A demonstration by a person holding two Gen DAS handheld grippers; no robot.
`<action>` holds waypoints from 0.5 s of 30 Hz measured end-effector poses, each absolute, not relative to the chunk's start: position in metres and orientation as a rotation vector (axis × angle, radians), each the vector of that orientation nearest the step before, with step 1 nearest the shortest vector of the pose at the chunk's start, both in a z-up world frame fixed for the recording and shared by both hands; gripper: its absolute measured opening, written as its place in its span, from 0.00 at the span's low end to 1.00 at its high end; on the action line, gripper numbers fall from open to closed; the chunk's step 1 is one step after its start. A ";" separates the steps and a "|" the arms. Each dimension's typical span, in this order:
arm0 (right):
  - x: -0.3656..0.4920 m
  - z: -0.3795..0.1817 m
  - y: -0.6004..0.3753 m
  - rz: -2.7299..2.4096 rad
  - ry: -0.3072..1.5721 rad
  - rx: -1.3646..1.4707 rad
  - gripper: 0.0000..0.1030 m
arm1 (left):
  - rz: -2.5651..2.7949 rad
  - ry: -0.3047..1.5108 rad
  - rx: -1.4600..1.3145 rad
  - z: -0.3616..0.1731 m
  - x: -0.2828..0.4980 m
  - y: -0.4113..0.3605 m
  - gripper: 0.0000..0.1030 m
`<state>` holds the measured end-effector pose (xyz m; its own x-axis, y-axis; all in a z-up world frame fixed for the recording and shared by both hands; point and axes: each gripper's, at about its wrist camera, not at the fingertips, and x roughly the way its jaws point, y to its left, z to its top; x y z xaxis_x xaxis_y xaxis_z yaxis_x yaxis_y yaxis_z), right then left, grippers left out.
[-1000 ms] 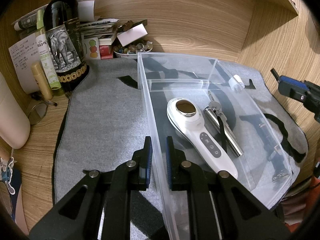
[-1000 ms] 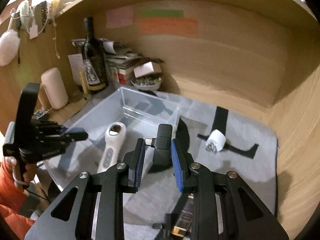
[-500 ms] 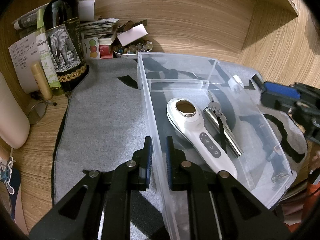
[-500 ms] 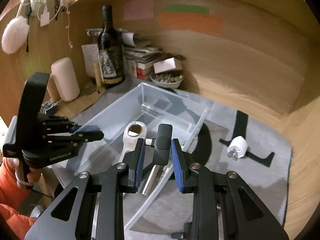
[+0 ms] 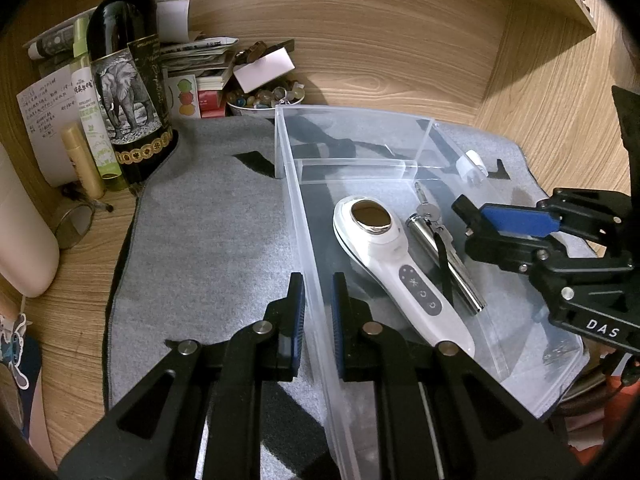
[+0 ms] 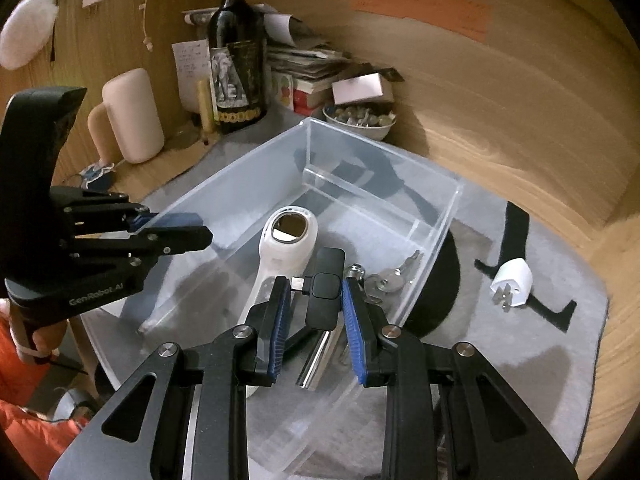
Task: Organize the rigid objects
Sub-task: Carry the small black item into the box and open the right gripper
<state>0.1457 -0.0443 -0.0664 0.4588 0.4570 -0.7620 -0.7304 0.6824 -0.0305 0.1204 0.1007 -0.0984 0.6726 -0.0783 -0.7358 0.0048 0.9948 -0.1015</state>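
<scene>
Left gripper [image 5: 317, 312] clenched on near left wall of clear bin [image 5: 360, 118]; right gripper [image 6: 314, 312] grasps black adapter [image 6: 325, 288] over the bin. In the bin lie white massager [image 6: 286, 248], steel tube [image 5: 448, 264] and keys [image 6: 394, 276]. White plug [image 6: 514, 282] on grey mat [image 5: 208, 216] right of bin; bottle [image 6: 237, 56] far left.

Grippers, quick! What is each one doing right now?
Left gripper: closed on the side wall of the clear plastic bin.
Right gripper: closed on a small black adapter.

In the bin [image 5: 424, 136] on the mat [image 5: 208, 240] — massager [image 5: 392, 264] left, keys [image 5: 434, 220] right — plug [image 6: 514, 282] outside.
</scene>
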 end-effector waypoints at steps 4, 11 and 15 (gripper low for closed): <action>0.146 -0.067 -0.045 0.753 0.808 -0.379 0.24 | -0.047 0.832 -0.093 -0.098 0.120 0.101 0.11; 0.145 -0.060 -0.048 0.743 0.788 -0.366 0.27 | -0.047 0.832 -0.094 -0.098 0.121 0.100 0.11; 0.143 -0.048 -0.057 0.725 0.756 -0.343 0.27 | -0.047 0.831 -0.095 -0.098 0.120 0.100 0.11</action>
<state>0.1426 -0.0571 -0.0482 0.5048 0.4693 -0.7246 -0.7038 0.7098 -0.0306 0.1204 0.1004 -0.0983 0.6731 -0.0785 -0.7354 0.0042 0.9947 -0.1023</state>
